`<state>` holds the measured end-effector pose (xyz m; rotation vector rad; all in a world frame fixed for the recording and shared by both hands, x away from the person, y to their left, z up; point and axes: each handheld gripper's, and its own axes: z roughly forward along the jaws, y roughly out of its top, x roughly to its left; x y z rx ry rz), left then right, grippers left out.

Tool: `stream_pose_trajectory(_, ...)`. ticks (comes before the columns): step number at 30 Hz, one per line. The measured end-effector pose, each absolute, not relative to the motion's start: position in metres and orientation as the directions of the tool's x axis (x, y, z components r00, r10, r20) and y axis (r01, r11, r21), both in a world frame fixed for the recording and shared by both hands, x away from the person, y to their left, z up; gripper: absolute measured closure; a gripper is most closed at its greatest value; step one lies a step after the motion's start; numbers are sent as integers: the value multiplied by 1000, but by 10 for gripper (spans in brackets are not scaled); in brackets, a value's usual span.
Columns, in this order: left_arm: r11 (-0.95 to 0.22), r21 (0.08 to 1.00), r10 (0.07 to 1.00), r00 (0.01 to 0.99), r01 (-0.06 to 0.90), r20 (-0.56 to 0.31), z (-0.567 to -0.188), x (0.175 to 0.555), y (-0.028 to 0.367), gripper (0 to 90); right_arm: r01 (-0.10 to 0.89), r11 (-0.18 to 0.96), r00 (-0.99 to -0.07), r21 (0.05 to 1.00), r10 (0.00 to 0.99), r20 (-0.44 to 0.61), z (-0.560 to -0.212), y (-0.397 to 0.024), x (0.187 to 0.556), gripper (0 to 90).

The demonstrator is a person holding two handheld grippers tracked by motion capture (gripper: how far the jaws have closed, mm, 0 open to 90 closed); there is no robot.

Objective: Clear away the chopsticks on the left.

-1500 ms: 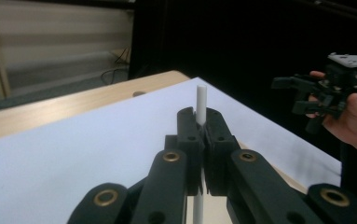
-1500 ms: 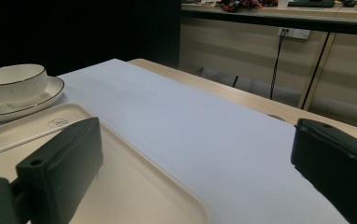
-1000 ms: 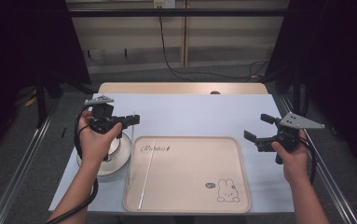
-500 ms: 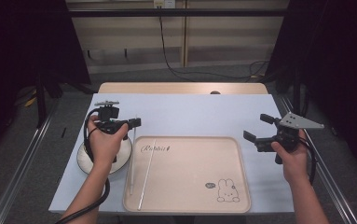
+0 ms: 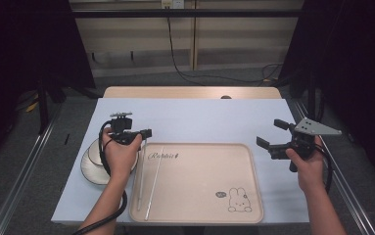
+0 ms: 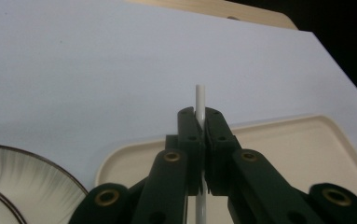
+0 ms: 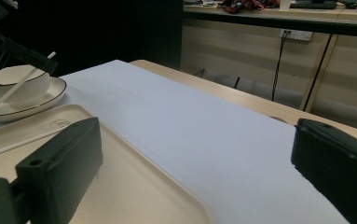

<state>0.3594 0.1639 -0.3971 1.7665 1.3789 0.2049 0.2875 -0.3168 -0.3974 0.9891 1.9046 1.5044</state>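
My left gripper (image 5: 147, 132) is shut on a thin white stick (image 5: 141, 171) near its upper end. The stick slants down over the left edge of the beige tray (image 5: 199, 215). In the left gripper view the stick (image 6: 200, 100) pokes up between the closed jaws, with the tray (image 6: 306, 140) beyond. A second white stick (image 5: 154, 181) lies in the tray's left part. At the table's right side my right gripper (image 5: 273, 134) is open with nothing in it, and its view looks across the tray (image 7: 143, 186) between wide jaws (image 7: 197, 140).
A white bowl (image 5: 94, 152) on a dark-rimmed saucer (image 5: 89, 174) stands left of the tray, under my left forearm. The bowl (image 7: 20, 84) also appears far off in the right gripper view. A rabbit drawing (image 5: 236, 199) marks the tray. Light blue tabletop (image 5: 199, 117) lies behind.
My left hand has come down and to the right with the stick, from above the bowl to the tray's left edge. The right hand has stayed still.
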Motion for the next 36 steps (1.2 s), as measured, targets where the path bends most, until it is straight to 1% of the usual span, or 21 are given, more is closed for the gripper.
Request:
stream_pose_trajectory(6,-6,691,867,348,723,-356,-408,360,162,874,226,117,-604,967,796,45,-397,-317,288,18)
stream_pose_trajectory(8,-13,691,877,340,723,-339,-410,360,161,874,227,116,-600,967,799,45,-397,-317,288,18)
stream_pose_trajectory(15,8,673,883,310,739,-351,-422,361,157,873,224,120,-613,967,789,44,-398,-316,288,18)
stream_pose_trajectory(19,-2,659,898,292,752,-330,-430,361,154,873,227,116,-610,967,791,48,-397,-317,287,18)
stream_pose_trajectory(21,9,654,900,279,756,-335,-433,361,152,872,228,116,-613,967,788,50,-397,-317,287,18)
stream_pose_trajectory(25,-1,641,916,257,768,-307,-440,361,149,872,227,114,-614,967,788,51,-396,-317,287,18)
stream_pose_trajectory(26,10,635,912,254,772,-323,-442,362,149,872,225,116,-616,967,786,48,-396,-317,287,18)
stream_pose_trajectory(28,0,631,917,251,776,-309,-444,362,148,872,223,116,-616,968,787,47,-396,-318,287,18)
stream_pose_trajectory(30,1,627,916,250,779,-312,-446,362,148,872,219,116,-610,969,791,43,-396,-317,287,18)
stream_pose_trajectory(31,-11,627,920,253,779,-298,-446,362,148,871,220,115,-611,969,790,45,-396,-317,287,18)
stream_pose_trajectory(36,-8,628,929,238,778,-283,-448,362,147,871,223,120,-619,968,784,45,-396,-317,287,18)
